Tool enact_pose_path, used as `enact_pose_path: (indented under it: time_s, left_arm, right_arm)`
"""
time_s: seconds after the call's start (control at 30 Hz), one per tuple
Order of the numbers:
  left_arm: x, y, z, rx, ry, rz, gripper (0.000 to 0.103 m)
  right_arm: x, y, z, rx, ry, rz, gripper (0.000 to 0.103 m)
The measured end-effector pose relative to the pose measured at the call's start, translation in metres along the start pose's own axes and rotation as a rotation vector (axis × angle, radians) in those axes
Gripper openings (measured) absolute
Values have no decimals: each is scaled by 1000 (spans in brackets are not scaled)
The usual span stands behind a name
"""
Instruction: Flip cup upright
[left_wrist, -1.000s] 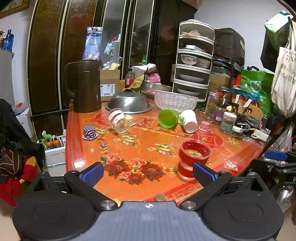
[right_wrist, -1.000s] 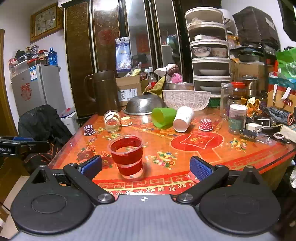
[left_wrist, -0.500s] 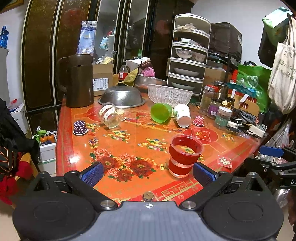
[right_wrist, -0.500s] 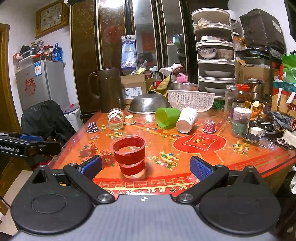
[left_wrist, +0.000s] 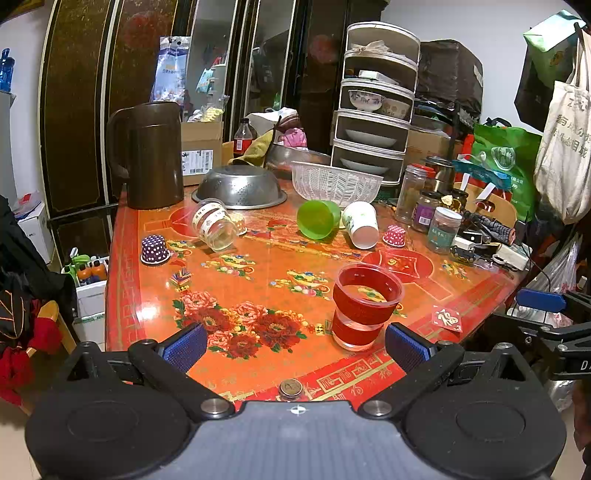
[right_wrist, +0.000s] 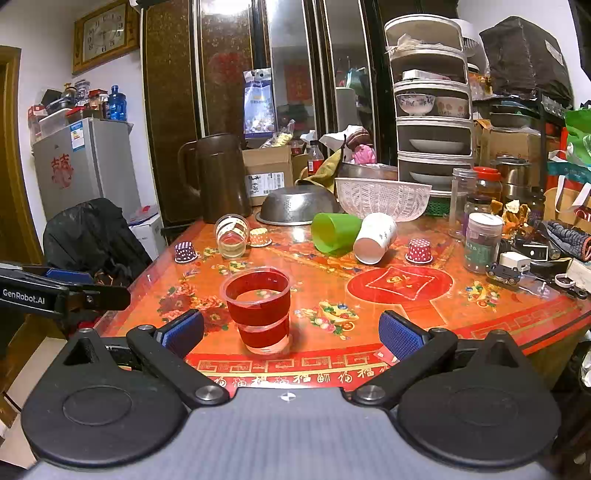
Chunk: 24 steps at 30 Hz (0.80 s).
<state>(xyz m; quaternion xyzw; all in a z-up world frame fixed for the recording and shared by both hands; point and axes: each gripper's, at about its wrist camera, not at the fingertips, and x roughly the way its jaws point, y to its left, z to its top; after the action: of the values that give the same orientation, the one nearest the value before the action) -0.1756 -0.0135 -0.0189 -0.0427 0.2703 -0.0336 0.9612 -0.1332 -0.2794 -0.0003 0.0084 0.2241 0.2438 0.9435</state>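
Note:
A clear cup with red bands (left_wrist: 364, 310) stands upright near the front edge of the red flowered table (left_wrist: 258, 295); it also shows in the right wrist view (right_wrist: 260, 310). Farther back, three cups lie on their sides: a green cup (left_wrist: 318, 218) (right_wrist: 335, 232), a white paper cup (left_wrist: 361, 229) (right_wrist: 375, 238) and a clear labelled cup (left_wrist: 214, 228) (right_wrist: 231, 236). My left gripper (left_wrist: 295, 345) is open and empty at the front edge, the red cup just left of its right finger. My right gripper (right_wrist: 291, 334) is open and empty, with the red cup between its fingers' lines, a little ahead.
A brown jug (left_wrist: 151, 155), an upturned steel colander (left_wrist: 240, 186) and a white basket (left_wrist: 334, 182) stand at the back. Jars (left_wrist: 441, 229) and clutter fill the right side. Small dotted cupcake cases (left_wrist: 154, 249) sit on the table. A coin (left_wrist: 290, 387) lies at the front edge.
Both grippers have drawn back slightly from the table and shifted view; the red cup stands where it was. Jaws stay open.

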Motion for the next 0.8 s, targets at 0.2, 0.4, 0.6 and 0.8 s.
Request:
enact_pose_path:
  time_s: [0.2,0.4,0.6,0.8]
  left_arm:
    - [1,-1,-1,3,1,-2,103]
    - [1,-1,-2,3,3,-1,103]
    - [1,-1,-2,2,3,-2,103]
    - [1,-2,-1,4,2,-2,103]
  right_arm:
    - [0,0,1,1,-4,5,102]
    - [0,0,1,-2,-8,4,102]
    - [0,1,1,-8,-10,10,102]
    - [-1,2,1,-10,-12,15,102]
